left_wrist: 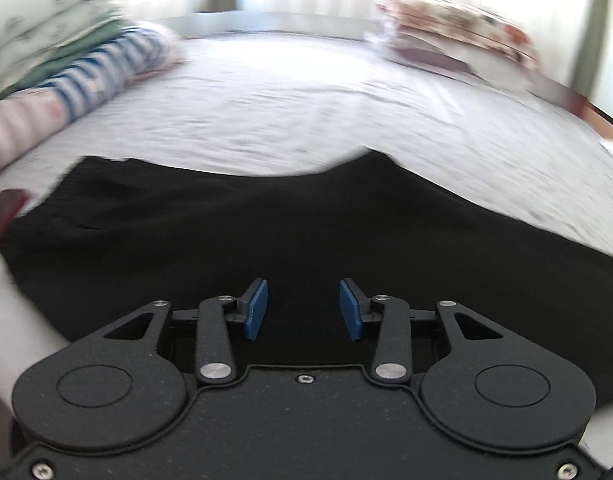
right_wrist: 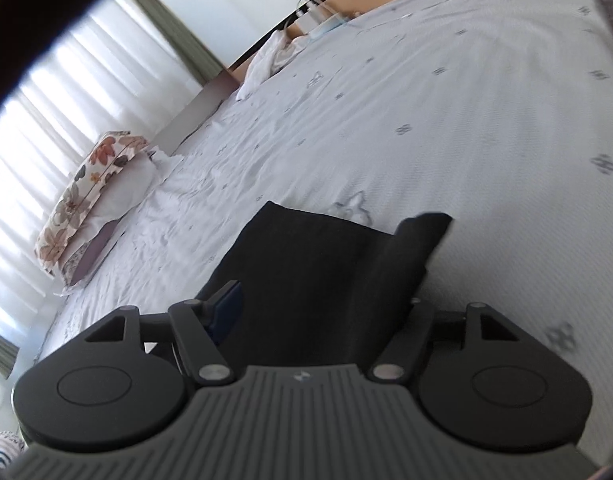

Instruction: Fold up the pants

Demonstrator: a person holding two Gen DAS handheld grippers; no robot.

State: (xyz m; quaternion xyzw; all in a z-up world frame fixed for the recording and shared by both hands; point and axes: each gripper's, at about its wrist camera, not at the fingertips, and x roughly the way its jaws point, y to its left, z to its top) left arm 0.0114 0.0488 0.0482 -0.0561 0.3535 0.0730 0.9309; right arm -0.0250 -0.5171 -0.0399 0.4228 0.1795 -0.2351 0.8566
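Nearest in the left wrist view, the left gripper (left_wrist: 303,309) fills the bottom of the frame, its two blue pads (left_wrist: 255,308) parted with a clear gap and nothing between them. Just beyond its fingertips lie the black fabric pants (left_wrist: 266,232), spread flat across the lower middle of the frame on the pale grey patterned bedsheet (left_wrist: 306,112). At the upper left sits a stack of folded clothes, striped and pale green (left_wrist: 66,48); at the upper right rests a floral pillow (left_wrist: 458,28), blurred.

Similarly, in the right wrist view the right gripper (right_wrist: 318,304) occupies the bottom of the frame with its jaws spread wide. The pants (right_wrist: 306,264) run up between them from the lower centre, a folded edge rising at the right and covering the right fingertip; whether the pads press on the cloth I cannot tell. The bedsheet (right_wrist: 466,120) stretches to the upper right, the floral pillow (right_wrist: 90,184) lies at middle left, and white curtains (right_wrist: 86,60) hang at the upper left.
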